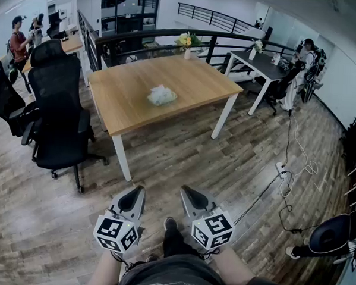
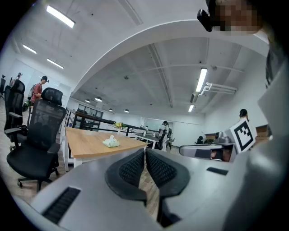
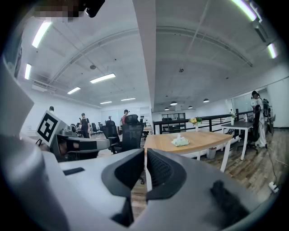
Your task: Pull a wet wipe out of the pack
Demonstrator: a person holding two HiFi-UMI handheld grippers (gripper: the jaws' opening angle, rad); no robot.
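Room: open-plan office, wood-plank floor (image 1: 243, 154), black railing (image 1: 231, 37) at the back.
Left gripper (image 2: 145, 159): jaws together, nothing between the pads. Sits at 7 o'clock in the head view, aimed near level toward the table.
Right gripper (image 3: 145, 168): jaws together, empty. Sits at 5 o'clock in the head view, just beside the left one.
Wet wipe pack (image 1: 162, 95): lies mid-top on the wooden table, white wipe poking up. 12 o'clock from both grippers, well apart from them.
Wooden table (image 1: 193, 80): light top, white legs.
Office chair (image 1: 60, 115): black, at 9 o'clock of the table, near its left edge.
Flower vase (image 1: 187, 43): 12 o'clock of the pack, at the table's far edge; can't tell whether it stands on the table.
Dark desk (image 1: 262, 65): 2 o'clock, person (image 1: 304, 62) standing just beside it.
Cable (image 1: 292, 169): loose on the floor at 3 o'clock.
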